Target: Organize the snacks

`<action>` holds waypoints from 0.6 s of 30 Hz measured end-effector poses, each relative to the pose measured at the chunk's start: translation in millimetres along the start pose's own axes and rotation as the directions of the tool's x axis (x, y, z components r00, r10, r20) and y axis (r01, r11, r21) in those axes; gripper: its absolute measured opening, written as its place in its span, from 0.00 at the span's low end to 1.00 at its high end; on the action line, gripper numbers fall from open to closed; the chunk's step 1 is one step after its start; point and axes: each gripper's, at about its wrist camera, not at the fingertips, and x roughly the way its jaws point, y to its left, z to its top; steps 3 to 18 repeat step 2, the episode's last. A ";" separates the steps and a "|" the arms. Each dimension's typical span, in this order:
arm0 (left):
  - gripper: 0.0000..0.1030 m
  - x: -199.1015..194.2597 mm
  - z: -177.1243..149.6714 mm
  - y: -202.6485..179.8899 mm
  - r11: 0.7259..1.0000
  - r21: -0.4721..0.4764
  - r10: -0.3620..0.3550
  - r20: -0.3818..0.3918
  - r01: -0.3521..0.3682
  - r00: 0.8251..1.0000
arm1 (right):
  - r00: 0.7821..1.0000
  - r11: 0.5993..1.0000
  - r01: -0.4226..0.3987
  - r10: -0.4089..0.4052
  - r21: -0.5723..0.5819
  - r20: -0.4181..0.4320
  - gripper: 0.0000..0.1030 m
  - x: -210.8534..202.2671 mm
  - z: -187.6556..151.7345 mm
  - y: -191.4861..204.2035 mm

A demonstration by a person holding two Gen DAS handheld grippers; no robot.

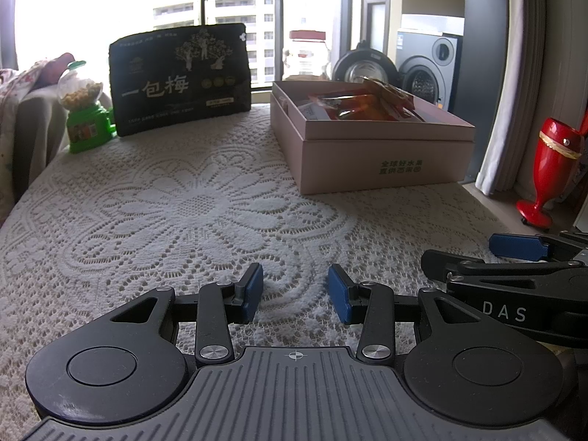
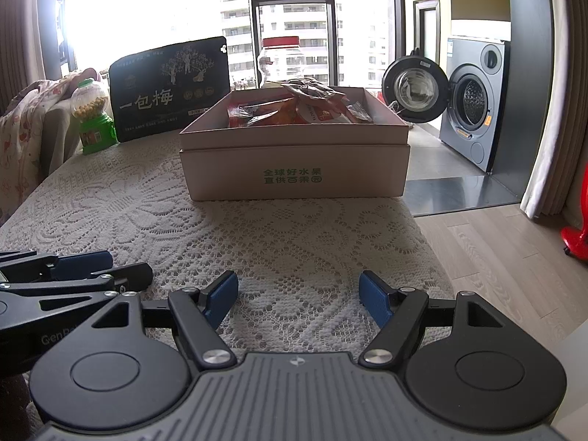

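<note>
A pink cardboard box [image 1: 382, 161] [image 2: 294, 176] stands on the lace-covered table [image 1: 191, 213] and holds several orange and red snack packets [image 1: 364, 104] [image 2: 294, 108]. A large black snack bag [image 1: 180, 79] [image 2: 171, 88] stands upright at the back. A green candy dispenser [image 1: 86, 117] [image 2: 93, 121] stands left of the bag. My left gripper [image 1: 296, 290] is open and empty, low over the lace at the near edge. My right gripper [image 2: 298, 296] is open and empty, in front of the box. The right gripper also shows in the left wrist view [image 1: 477, 257], beside my left one.
A clear jar with a red lid [image 1: 307, 55] [image 2: 281, 60] stands behind the box. A washing machine with its door open [image 2: 474, 103] is at the far right. A red vase [image 1: 547, 169] stands on the floor right of the table. Cloth [image 2: 25, 121] is piled at the left.
</note>
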 end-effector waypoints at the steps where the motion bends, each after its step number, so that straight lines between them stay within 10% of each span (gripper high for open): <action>1: 0.43 0.1 0.0 -0.3 1.000 -0.002 0.002 -0.001 -0.002 1.000 | 1.000 1.000 0.000 0.000 0.000 -0.001 0.71 0.1 0.0 0.1; 18: 0.44 -0.1 -0.2 -0.7 1.000 -0.002 0.004 -0.001 -0.004 1.000 | 1.000 1.000 0.002 -0.002 -0.001 -0.003 0.71 0.2 0.2 0.4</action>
